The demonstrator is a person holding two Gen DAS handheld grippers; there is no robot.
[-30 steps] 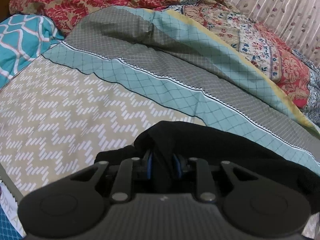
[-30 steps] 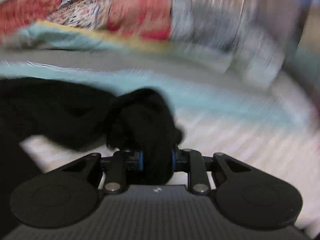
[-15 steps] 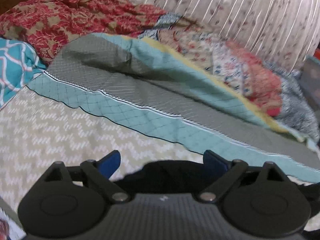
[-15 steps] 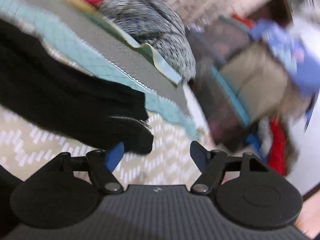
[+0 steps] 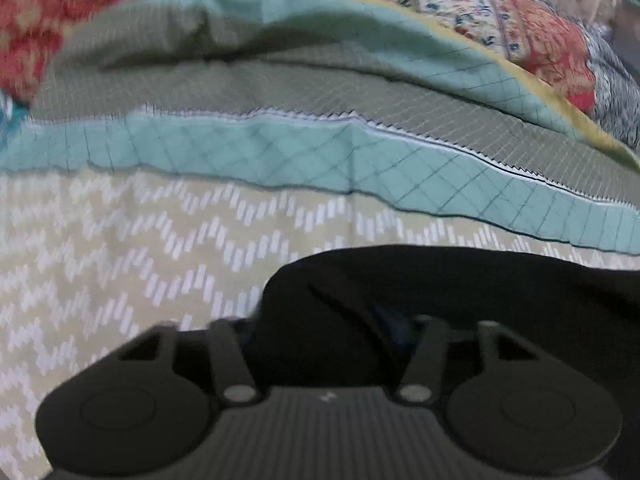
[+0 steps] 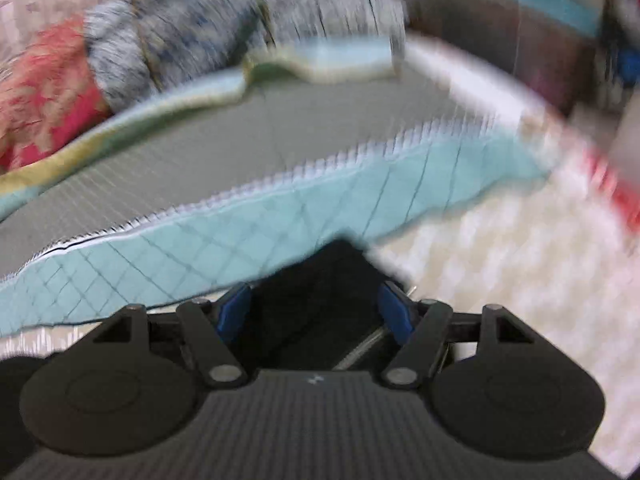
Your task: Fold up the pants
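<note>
The black pants (image 5: 460, 300) lie on the bed (image 5: 120, 248), on its beige zigzag cover just below the teal quilted band (image 5: 304, 156). In the left wrist view the dark cloth stretches from between the claw's fingers away to the right edge of the picture, so its long axis runs roughly left to right along the band; which end is the waist cannot be told there. The left claw (image 5: 332, 332) has just been closing, and a raised fold of the pants fills the narrow gap between its fingers, so it is clenched on the cloth, though the blue pads are almost hidden by it. The right wrist view, badly blurred, shows what the left does not: a squared end of the pants (image 6: 316, 300) with a pale metal line like a zip running slantwise near the right finger, and a grey speckled blanket (image 6: 224, 28) beyond the band. The right claw (image 6: 316, 312) has been closing a little, yet its blue pads (image 6: 394, 312) stand apart on either side of the cloth, and whether they press on it cannot be told.
</note>
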